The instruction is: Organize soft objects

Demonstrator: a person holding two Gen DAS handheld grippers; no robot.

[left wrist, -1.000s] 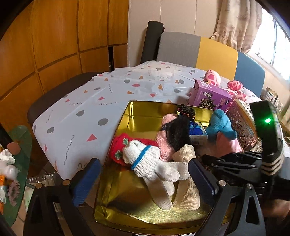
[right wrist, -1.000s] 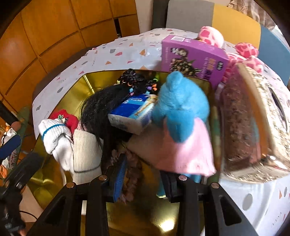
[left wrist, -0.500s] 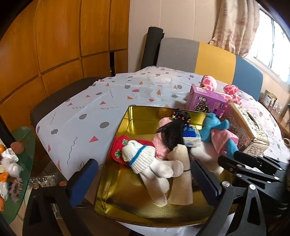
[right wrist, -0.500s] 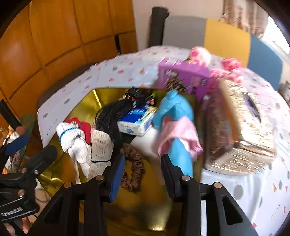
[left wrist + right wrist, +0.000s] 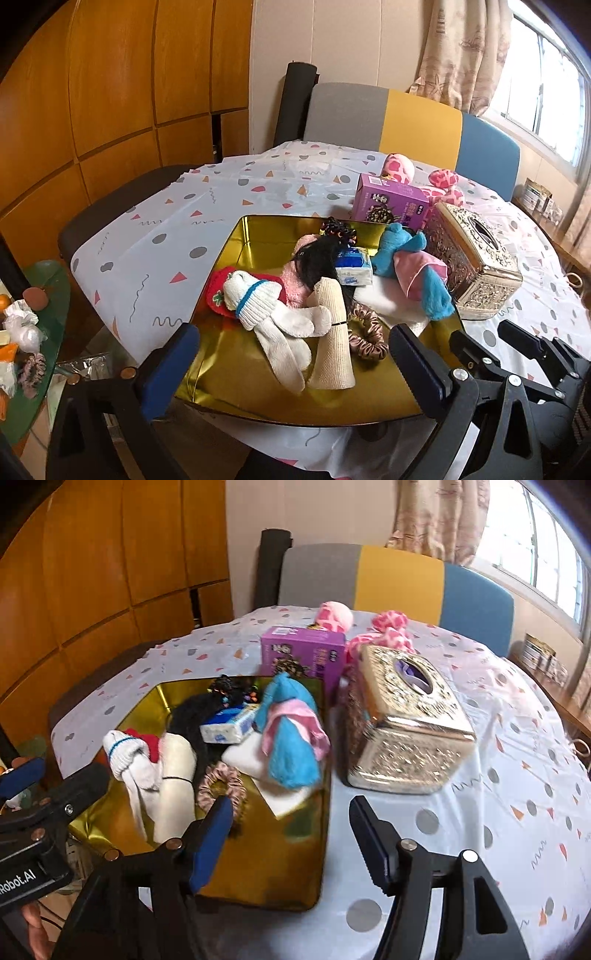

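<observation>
Left gripper: released, jaws spread wide, holding nothing, poised over the near edge of the gold tray.
Right gripper: released and empty, above the tray's near right corner and the tabletop.
Where the soft things are: piled inside the tray: white sock, beige sock, red sock, brown scrunchie, black hairpiece, blue plush toy with a pink cloth.
Handling: all look light and limp; they will likely sag and drag neighbours along. The satin scrunchie may slip.
Where to hold: pinch the white sock at its ribbed cuff, the plush at its thick body, the scrunchie across its ring.
Stiff neighbours: tissue pack in the tray; purple box and ornate metal tissue box just beside it.
Writing: "Robot.AI" on the left gripper's body in the right wrist view; print on the purple box and tissue pack is too small to read.
</observation>
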